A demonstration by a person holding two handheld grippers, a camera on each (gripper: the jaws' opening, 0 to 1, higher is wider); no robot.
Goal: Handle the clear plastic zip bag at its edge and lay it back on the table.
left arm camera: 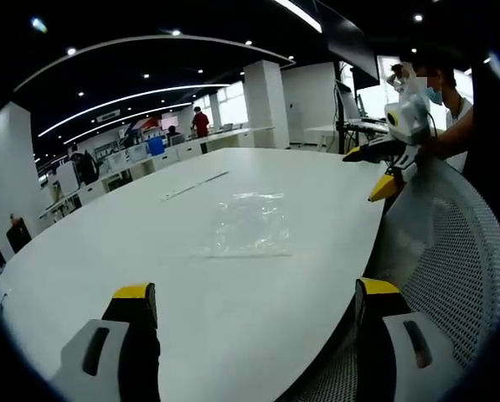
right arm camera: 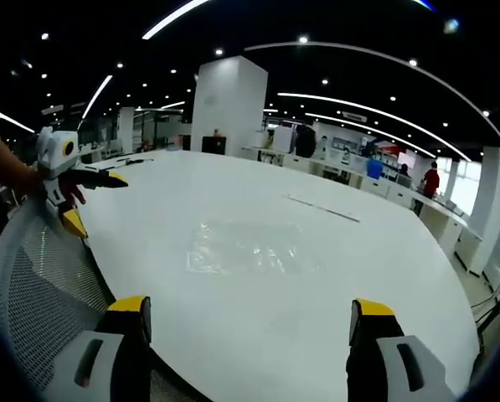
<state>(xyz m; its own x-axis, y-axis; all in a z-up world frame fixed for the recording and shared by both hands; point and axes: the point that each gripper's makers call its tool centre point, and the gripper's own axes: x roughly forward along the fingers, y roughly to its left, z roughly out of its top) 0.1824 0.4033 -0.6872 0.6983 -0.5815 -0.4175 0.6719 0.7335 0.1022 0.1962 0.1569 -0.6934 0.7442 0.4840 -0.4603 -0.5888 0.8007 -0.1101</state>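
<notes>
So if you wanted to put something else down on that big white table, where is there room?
Nearly everywhere. The table is bare between the clear bag and the near edge, and again beyond the bag up to a thin strip farther back. In the right gripper view, bare white surrounds the bag too. It is tighter only at the mesh chair by the table's edge.

Open office: white pillar (right arm camera: pixel 227 105), curved ceiling light strips (left arm camera: pixel 141 99), distant desks (left arm camera: pixel 191 146).

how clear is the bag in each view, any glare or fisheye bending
Left gripper view: the clear plastic zip bag reads faintly, pale crinkle highlights on the white table; table edge and ceiling light strips bow from fisheye. Right gripper view: the bag is equally low contrast, with soft sheen and no hard shadow.
</notes>
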